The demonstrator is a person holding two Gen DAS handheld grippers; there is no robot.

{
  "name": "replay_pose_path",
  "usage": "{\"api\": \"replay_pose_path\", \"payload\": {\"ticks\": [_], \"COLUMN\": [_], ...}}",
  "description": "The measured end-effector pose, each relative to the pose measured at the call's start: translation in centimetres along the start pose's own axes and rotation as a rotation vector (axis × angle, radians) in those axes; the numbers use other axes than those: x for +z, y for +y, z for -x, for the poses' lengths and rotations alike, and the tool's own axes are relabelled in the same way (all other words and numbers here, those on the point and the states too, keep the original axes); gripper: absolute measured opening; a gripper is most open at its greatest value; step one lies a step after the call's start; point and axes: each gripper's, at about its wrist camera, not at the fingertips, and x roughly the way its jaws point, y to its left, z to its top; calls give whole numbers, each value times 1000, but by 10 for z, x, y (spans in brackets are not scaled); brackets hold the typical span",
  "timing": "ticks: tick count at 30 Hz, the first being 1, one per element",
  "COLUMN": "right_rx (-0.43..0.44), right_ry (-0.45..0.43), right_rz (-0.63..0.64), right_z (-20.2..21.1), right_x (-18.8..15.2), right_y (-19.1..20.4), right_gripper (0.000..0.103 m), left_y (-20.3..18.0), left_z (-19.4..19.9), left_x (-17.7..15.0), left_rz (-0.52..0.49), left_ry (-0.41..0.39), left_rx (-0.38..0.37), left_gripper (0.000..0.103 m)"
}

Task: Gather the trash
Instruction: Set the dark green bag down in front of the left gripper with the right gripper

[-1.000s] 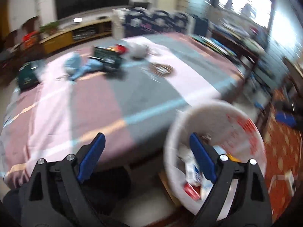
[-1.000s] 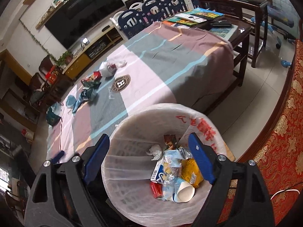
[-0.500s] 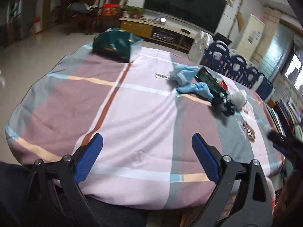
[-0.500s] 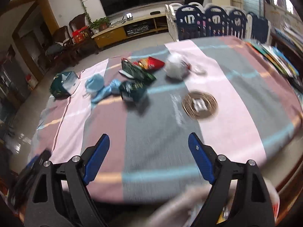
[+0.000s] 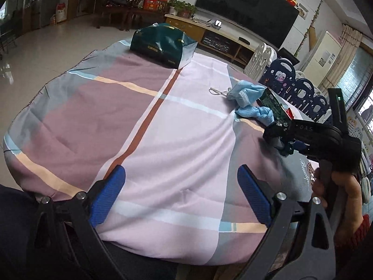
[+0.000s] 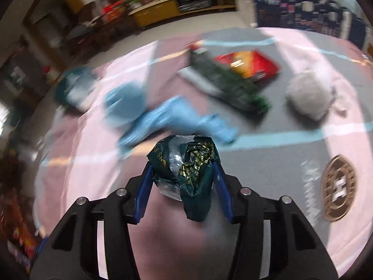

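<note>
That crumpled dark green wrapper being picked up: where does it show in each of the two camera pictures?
Left wrist view: far right, a scrap of the crumpled green wrapper peeks out under the right gripper, mostly hidden.
Right wrist view: centre, the wrapper sits squeezed between the blue fingers.
Shared landmark: the light blue cloth, just beyond the wrapper in both.

glossy tiled floor (image 5: 58, 35), dark wall screen (image 5: 244, 9) above a low wooden cabinet (image 5: 209, 35) (windows at right).
</note>
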Motion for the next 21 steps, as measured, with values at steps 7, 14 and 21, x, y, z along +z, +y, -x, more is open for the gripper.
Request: {"api": "replay_pose_path", "payload": {"ticks": [7,14,21], "right_rx": [165,-413,-577], "right_ry": [-60,-259,-143], "right_rz": [119,-176,-111], "right_z": [58,63,7], "right_x": [-9,54,78], "right_y": [21,-85,-118], "right_gripper": [93,93,65], "left_y": [8,3,-8], "left_z": [-2,-2,-7], "left_x": [0,-2,-2], "left_rz": [39,13,-35], "left_ry": [24,23,28], "left_rx": [-3,-8,-18], "left_gripper": [96,96,98]}}
